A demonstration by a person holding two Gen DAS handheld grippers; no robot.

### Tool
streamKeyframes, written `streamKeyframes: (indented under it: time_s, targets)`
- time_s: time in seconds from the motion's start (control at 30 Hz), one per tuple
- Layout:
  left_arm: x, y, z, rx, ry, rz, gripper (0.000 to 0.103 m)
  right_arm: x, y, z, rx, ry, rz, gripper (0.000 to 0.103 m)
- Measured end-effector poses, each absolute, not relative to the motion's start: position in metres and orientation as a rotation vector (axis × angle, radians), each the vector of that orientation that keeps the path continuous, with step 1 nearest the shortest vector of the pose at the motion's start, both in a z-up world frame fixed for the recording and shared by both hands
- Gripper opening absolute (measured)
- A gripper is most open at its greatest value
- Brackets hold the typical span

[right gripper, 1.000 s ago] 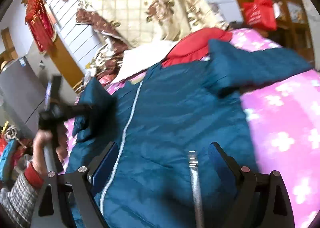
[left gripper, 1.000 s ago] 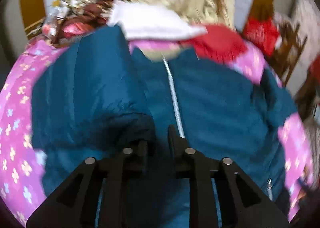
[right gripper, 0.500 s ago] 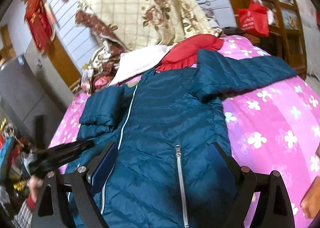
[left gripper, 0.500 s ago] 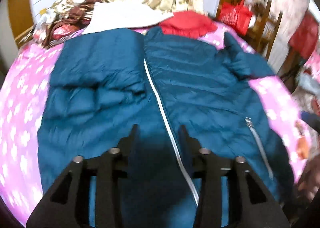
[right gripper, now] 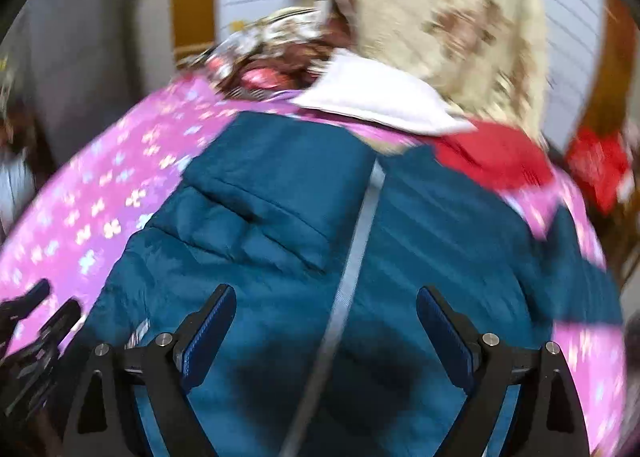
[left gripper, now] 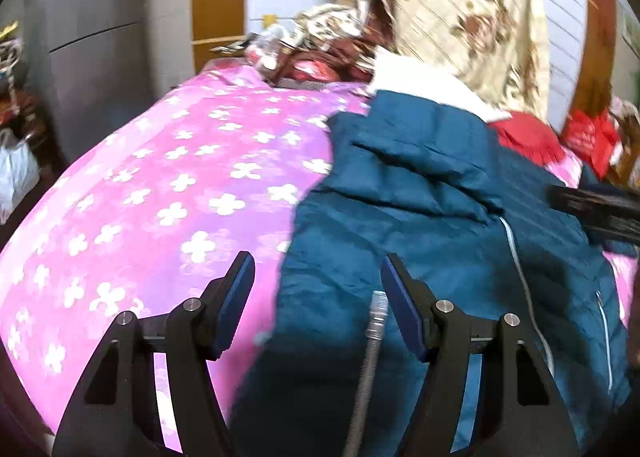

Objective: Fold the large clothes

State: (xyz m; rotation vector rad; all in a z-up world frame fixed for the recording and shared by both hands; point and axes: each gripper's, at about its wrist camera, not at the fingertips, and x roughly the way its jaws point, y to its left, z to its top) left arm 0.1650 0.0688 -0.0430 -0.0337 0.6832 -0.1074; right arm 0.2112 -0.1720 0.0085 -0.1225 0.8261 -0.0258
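Since the earlier frame both views have swung left, so the teal jacket (left gripper: 440, 225) on the pink bedspread (left gripper: 180, 185) fills the right of frame, its zipper running up-frame between the spread, empty right gripper (right gripper: 326, 321), while the left gripper (left gripper: 316, 281), also released, straddles its left edge.

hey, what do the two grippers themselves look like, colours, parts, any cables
Both the left gripper and the right gripper have black angular frames with triangular cut-outs and silver bolts. Their fingers carry ribbed blue pads. A silver corrugated cable runs beside the left one's frame. No markings visible.
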Motion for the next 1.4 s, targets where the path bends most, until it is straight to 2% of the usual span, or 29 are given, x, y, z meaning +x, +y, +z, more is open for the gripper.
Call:
streamKeyframes:
  time_s: [0.1, 0.37, 0.43, 0.47, 0.5, 0.53, 0.7, 0.87, 0.97, 1.2, 1.23, 1.3, 1.33, 1.4]
  targets:
    - [0.17, 0.078, -0.046, -0.037, 0.673, -0.097, 0.066, 0.253, -0.129, -0.001, -0.227, 0.829, -0.019, 0.091]
    - [0.192, 0.1, -0.07, -0.137, 0.788, -0.124, 0.066, 0.345, -0.047, -0.053, -0.443, 0.874, -0.09, 0.09]
    - [0.192, 0.1, -0.072, -0.137, 0.793, -0.122, 0.066, 0.359, -0.043, -0.067, -0.496, 0.891, -0.132, 0.075]
    - [0.193, 0.099, -0.073, -0.135, 0.795, -0.119, 0.066, 0.363, -0.044, -0.07, -0.516, 0.898, -0.162, 0.048]
    - [0.193, 0.098, -0.074, -0.134, 0.797, -0.118, 0.066, 0.366, -0.047, -0.069, -0.511, 0.903, -0.178, 0.028]
    - [0.194, 0.097, -0.074, -0.133, 0.798, -0.119, 0.066, 0.368, -0.056, -0.062, -0.459, 0.905, -0.191, 0.026]
    - [0.199, 0.094, -0.083, -0.135, 0.836, -0.121, 0.066, 0.353, -0.141, -0.01, -0.144, 0.831, -0.31, 0.024]
    - [0.201, 0.097, -0.086, -0.154, 0.851, -0.111, 0.066, 0.316, -0.245, 0.01, 0.128, 0.816, -0.421, 0.024]
    - [0.201, 0.097, -0.087, -0.156, 0.855, -0.103, 0.066, 0.288, -0.299, -0.001, 0.229, 0.845, -0.467, 0.024]
    - [0.199, 0.093, -0.086, -0.126, 0.85, -0.096, 0.066, 0.228, -0.387, -0.066, 0.436, 0.994, -0.53, 0.024]
    - [0.199, 0.093, -0.086, -0.122, 0.849, -0.092, 0.066, 0.223, -0.393, -0.073, 0.457, 1.009, -0.524, 0.026]
    - [0.197, 0.092, -0.086, -0.117, 0.849, -0.087, 0.066, 0.206, -0.401, -0.08, 0.5, 1.01, -0.505, 0.042]
    - [0.197, 0.092, -0.086, -0.117, 0.848, -0.087, 0.066, 0.197, -0.403, -0.08, 0.502, 1.002, -0.506, 0.046]
    - [0.196, 0.092, -0.086, -0.112, 0.845, -0.086, 0.066, 0.187, -0.402, -0.077, 0.487, 0.993, -0.501, 0.049]
